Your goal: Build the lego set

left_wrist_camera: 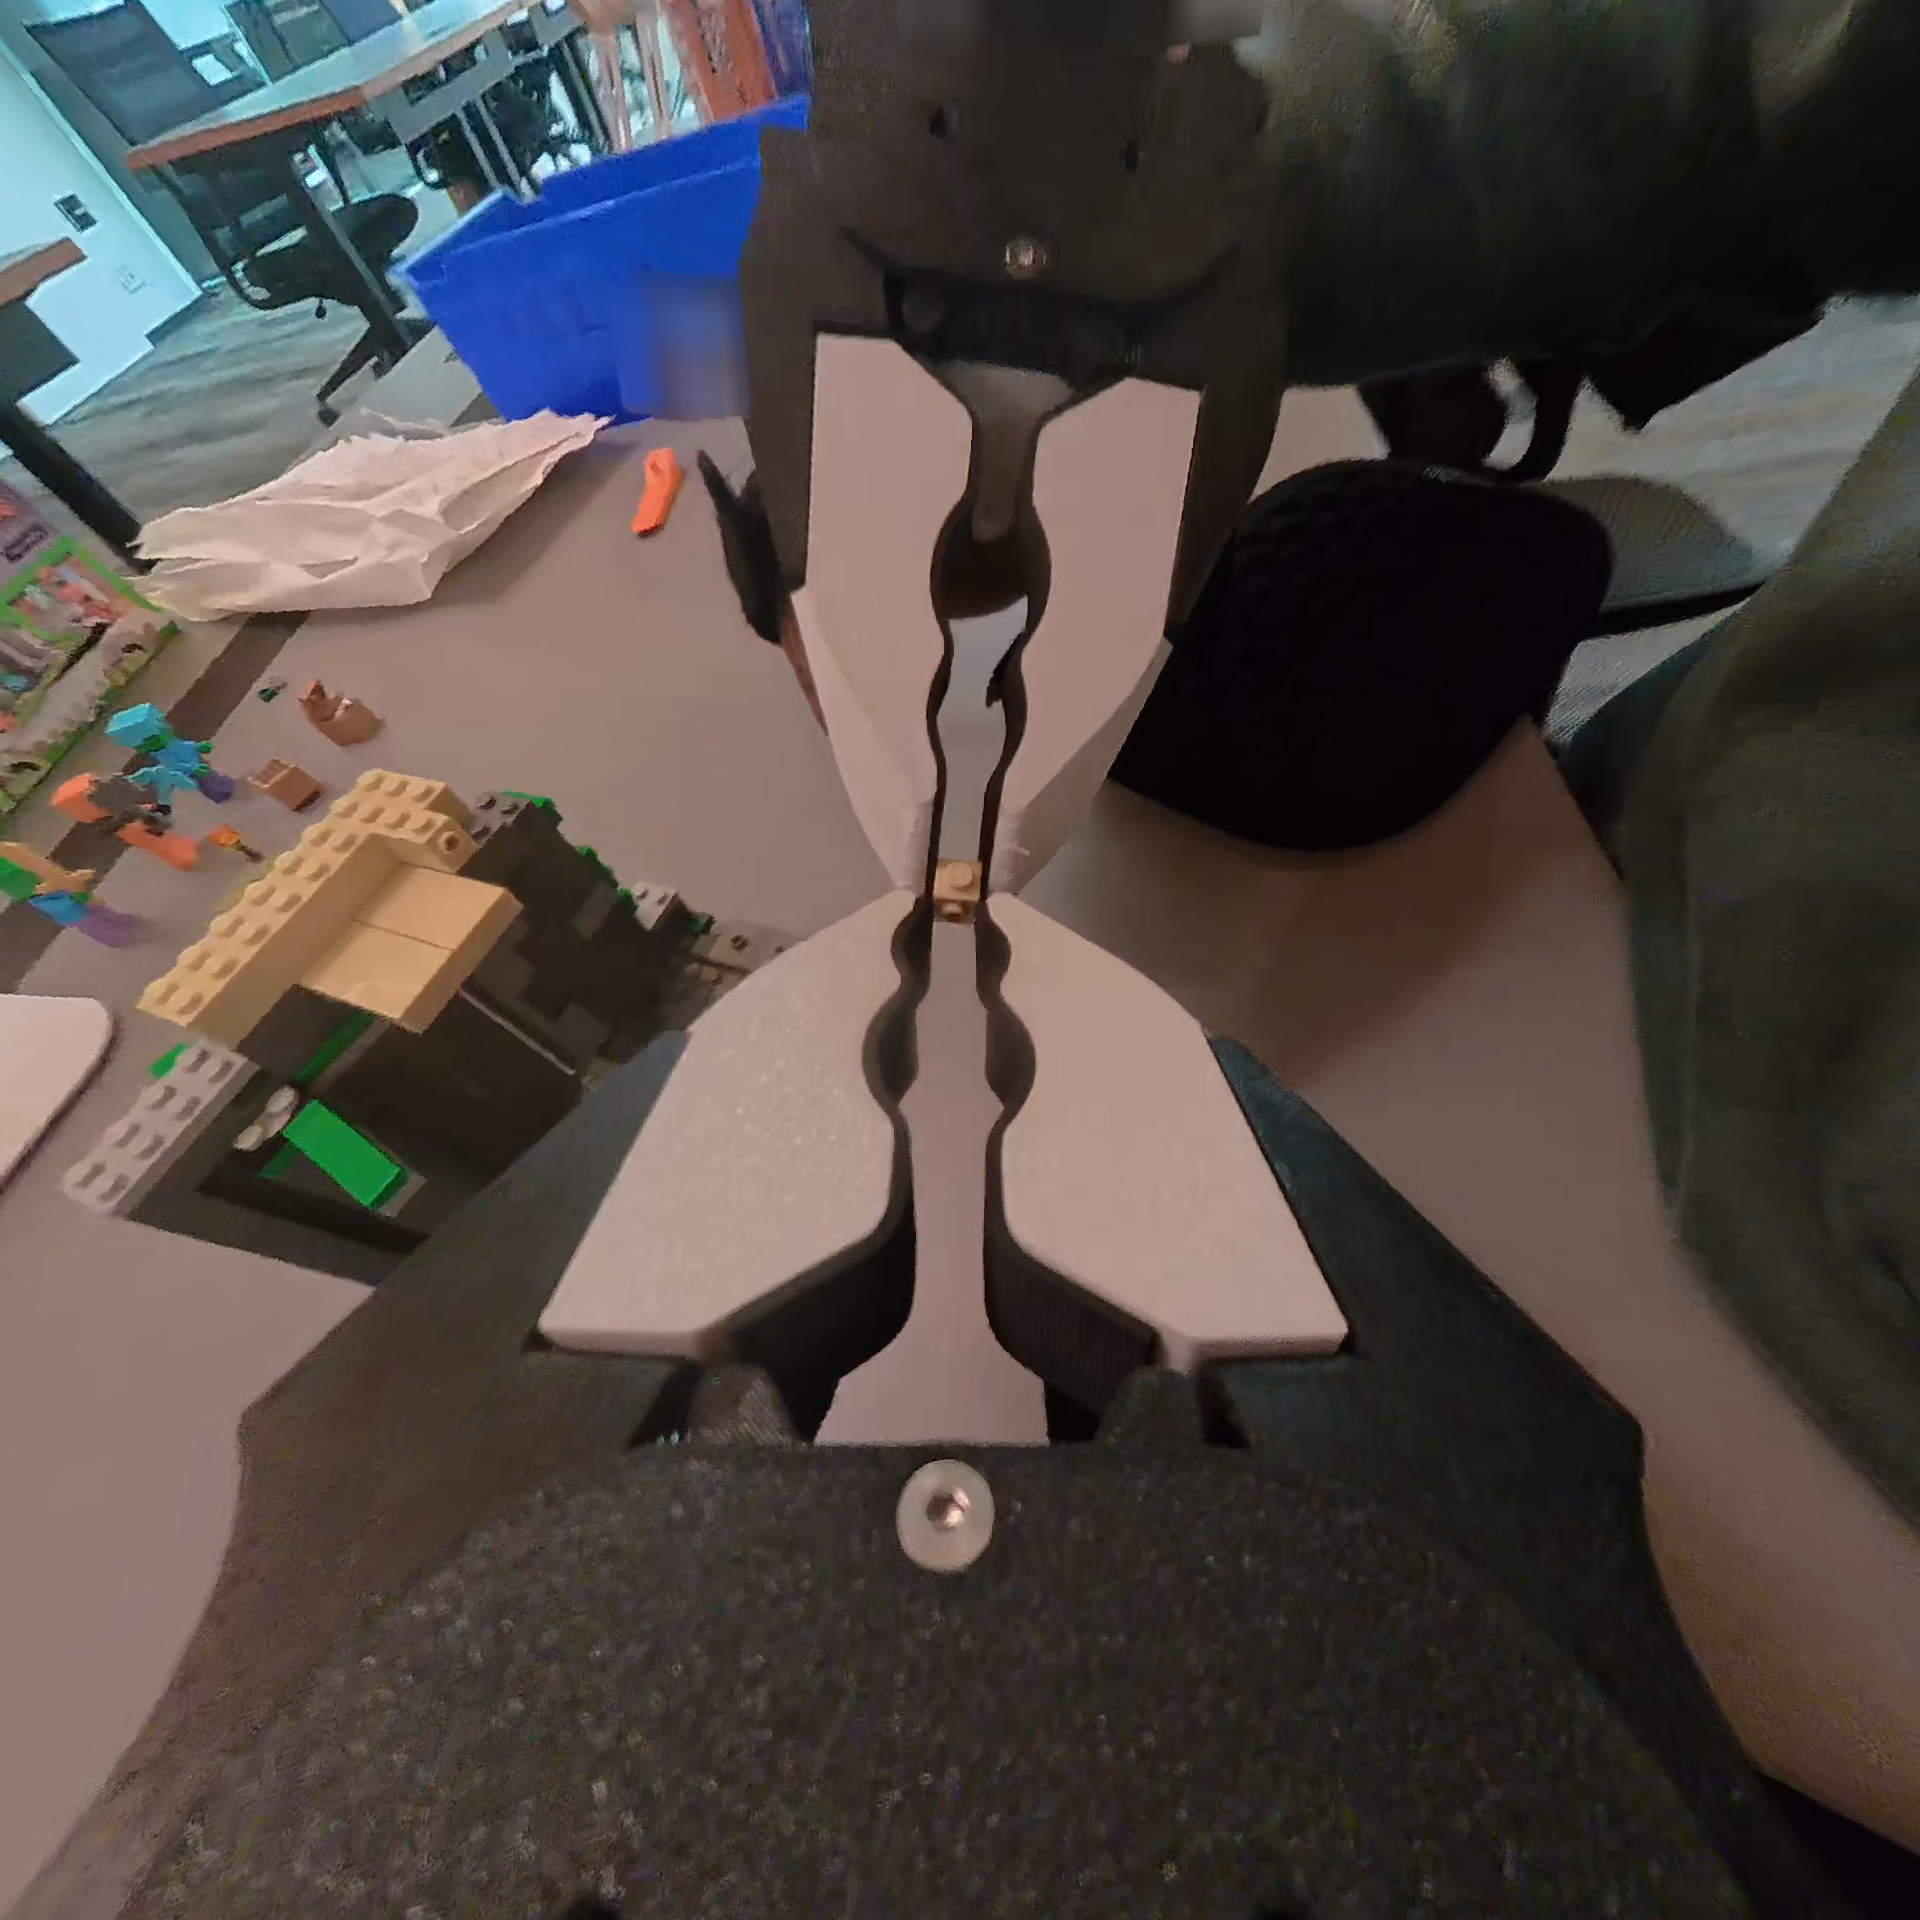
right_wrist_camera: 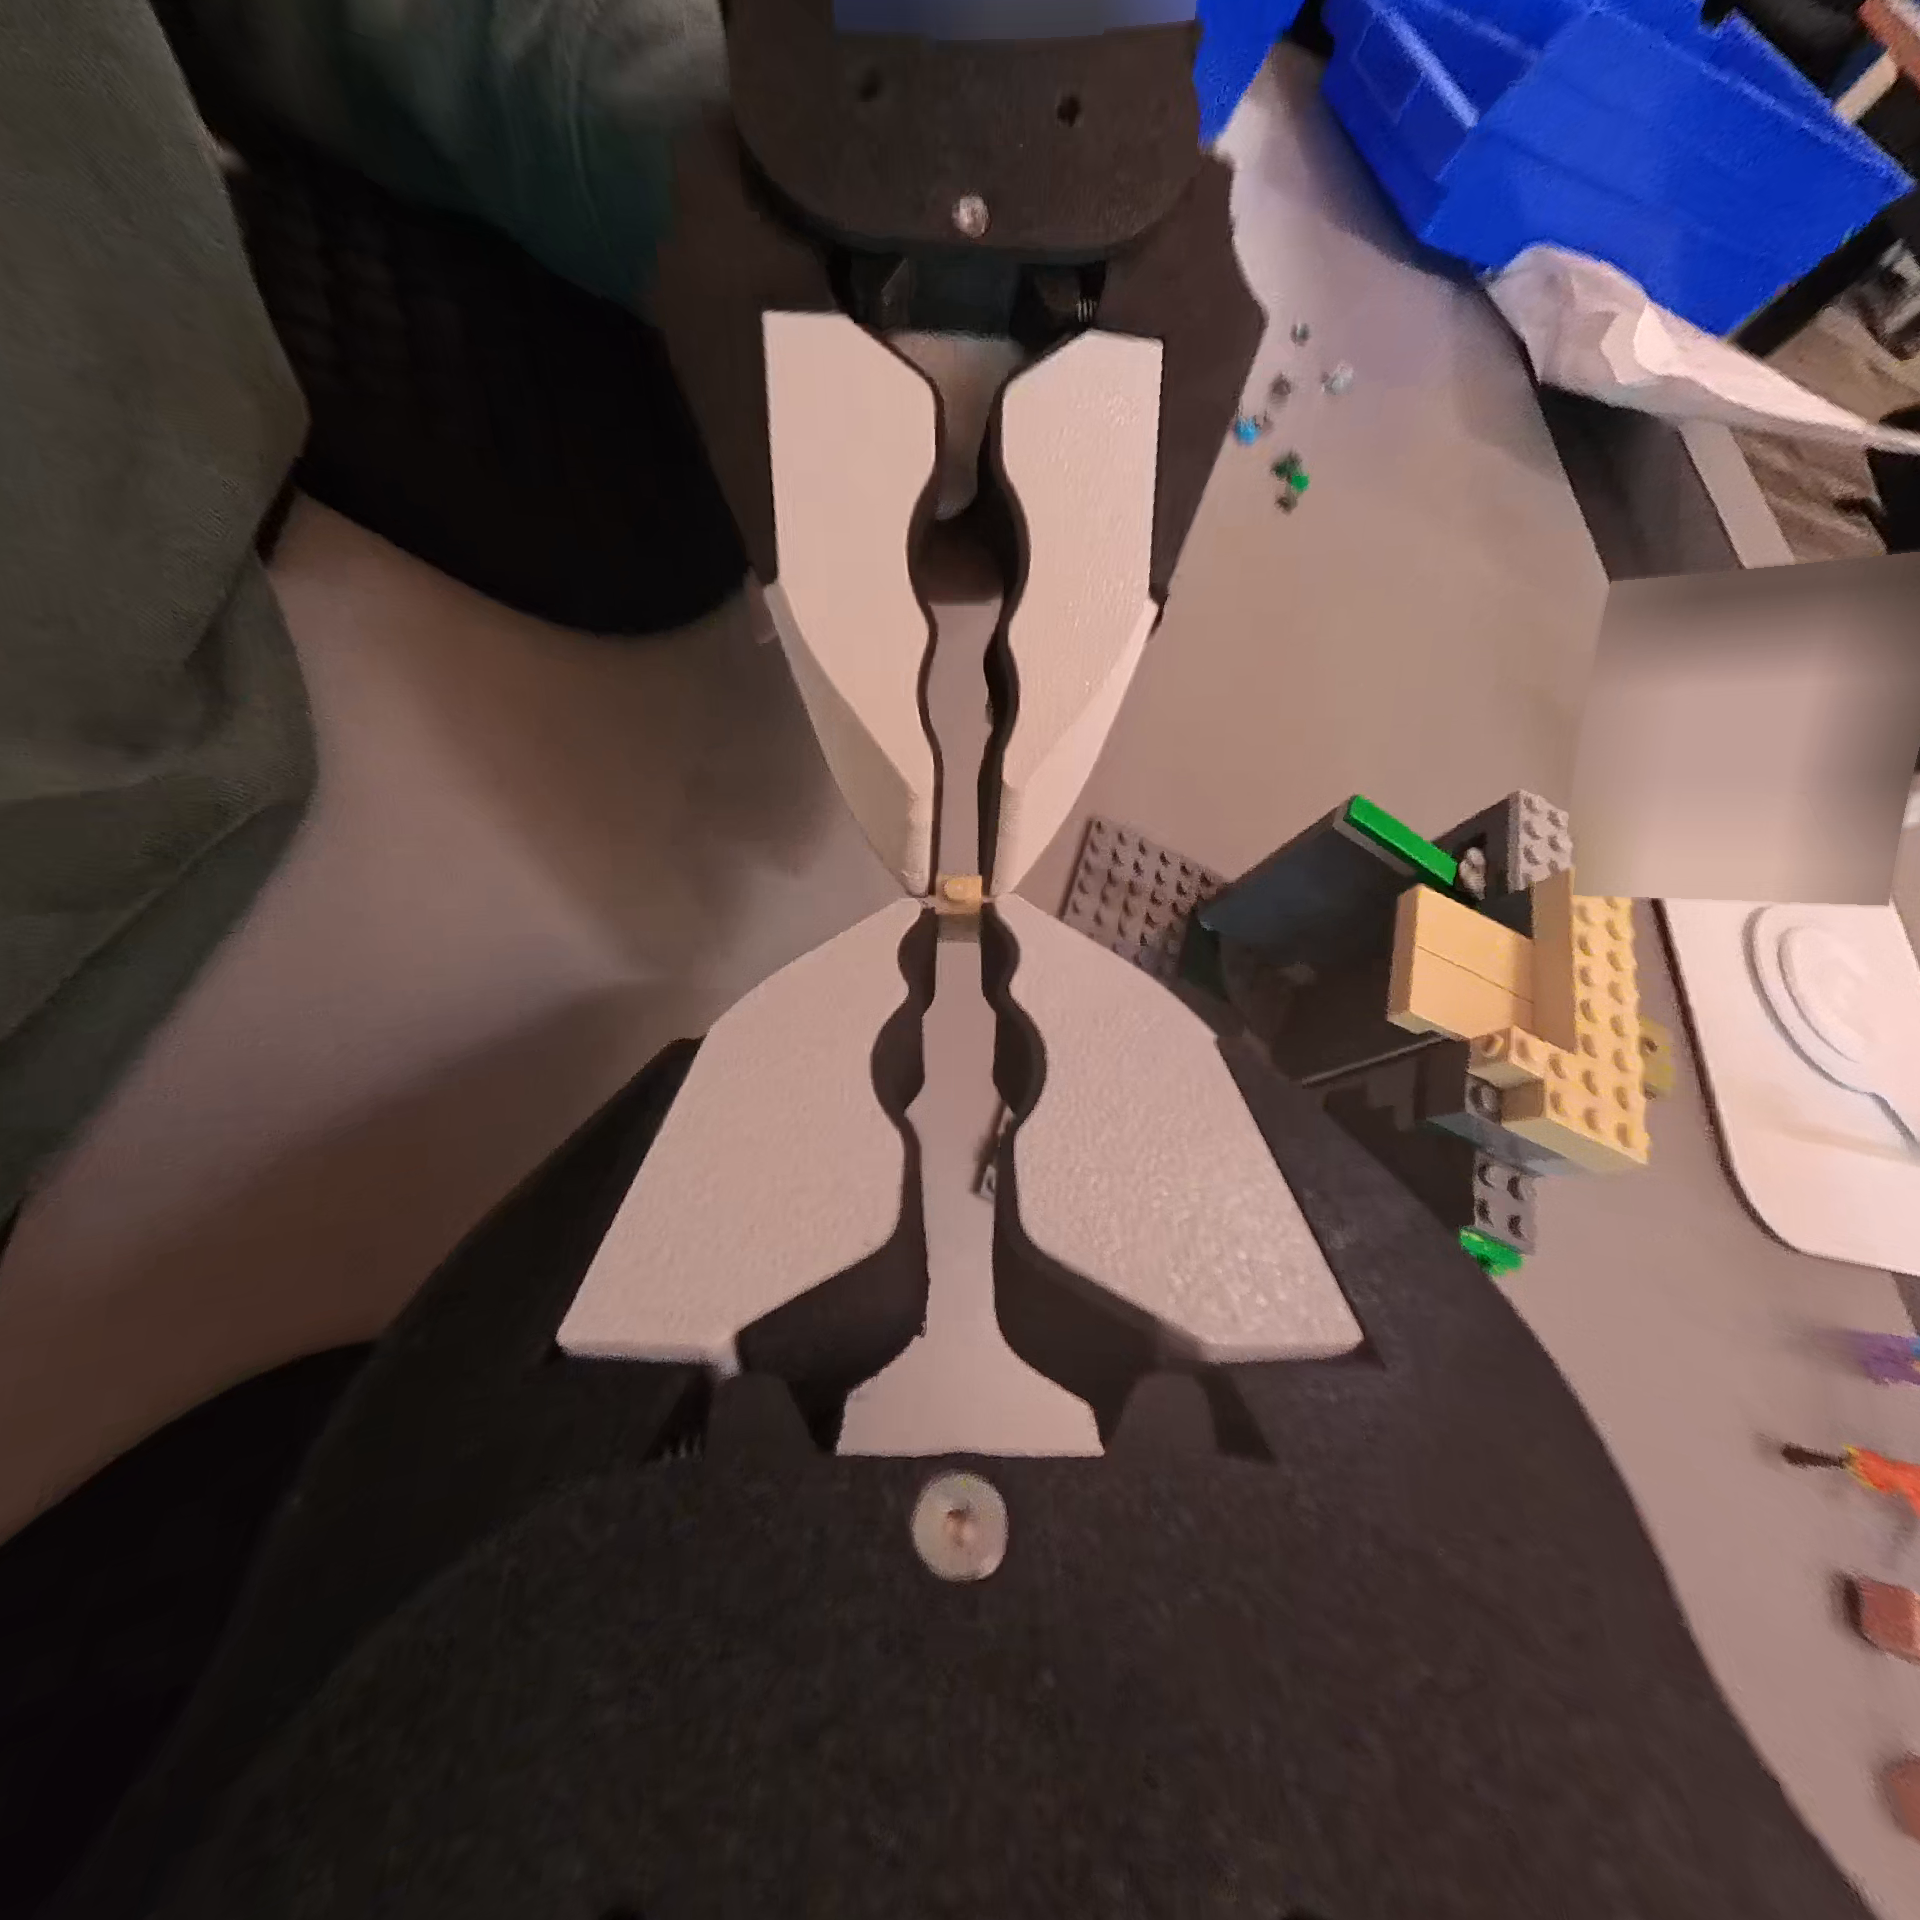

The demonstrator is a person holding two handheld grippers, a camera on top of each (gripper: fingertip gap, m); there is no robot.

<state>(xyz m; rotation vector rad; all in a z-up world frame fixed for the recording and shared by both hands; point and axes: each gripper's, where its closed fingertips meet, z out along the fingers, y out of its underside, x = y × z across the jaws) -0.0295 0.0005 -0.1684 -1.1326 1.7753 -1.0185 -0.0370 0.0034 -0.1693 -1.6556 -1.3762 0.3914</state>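
A tiny tan square plastic Lego brick (left_wrist_camera: 956, 891) with a side stud is pinched tip-to-tip between the left gripper (left_wrist_camera: 954, 906) and right gripper (right_wrist_camera: 958, 906), both clenched on it, above the grey table, beside the tan-roofed black Lego building (left_wrist_camera: 353, 997).

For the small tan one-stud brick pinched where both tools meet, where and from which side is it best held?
Grip the small tan one-stud brick on its flat opposite side walls, coming in end-on, as the left tool and right tool both appear to from opposite ends. The flat walls likely seat against the pads; the round stud faces probably would slip.
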